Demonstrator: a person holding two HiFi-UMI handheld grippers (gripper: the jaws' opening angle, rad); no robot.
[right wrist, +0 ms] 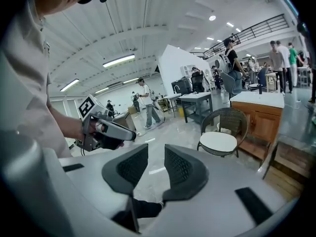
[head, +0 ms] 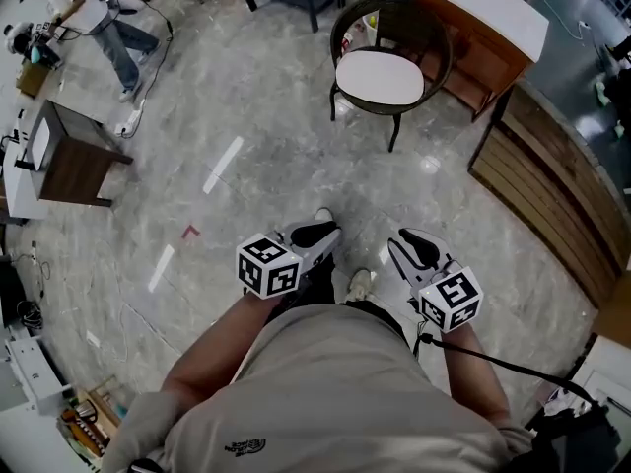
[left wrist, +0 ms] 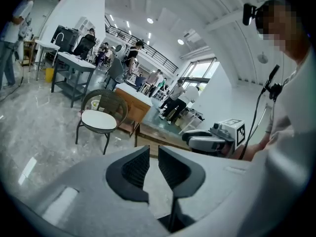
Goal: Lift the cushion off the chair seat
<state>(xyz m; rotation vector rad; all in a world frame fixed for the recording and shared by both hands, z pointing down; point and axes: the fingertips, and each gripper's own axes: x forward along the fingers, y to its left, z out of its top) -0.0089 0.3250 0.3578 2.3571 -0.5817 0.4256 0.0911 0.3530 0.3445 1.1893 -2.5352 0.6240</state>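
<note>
The white round cushion (head: 380, 77) lies on the seat of a dark wicker chair (head: 438, 39) at the far side of the marble floor. It also shows small in the left gripper view as the cushion (left wrist: 98, 120) and in the right gripper view as the cushion (right wrist: 218, 142). My left gripper (head: 317, 233) and right gripper (head: 414, 247) are held side by side close to my body, well short of the chair. The left gripper (left wrist: 153, 154) has its jaws a narrow slit apart, with nothing between them. The right gripper (right wrist: 156, 154) stands a little wider, also empty.
A wooden cabinet with a white top (head: 483, 13) stands just right of the chair. A slatted wooden wall (head: 552, 185) runs down the right side. A dark side table (head: 74, 156) and a person (head: 94, 18) are at the far left. Tape marks (head: 222, 166) lie on the floor.
</note>
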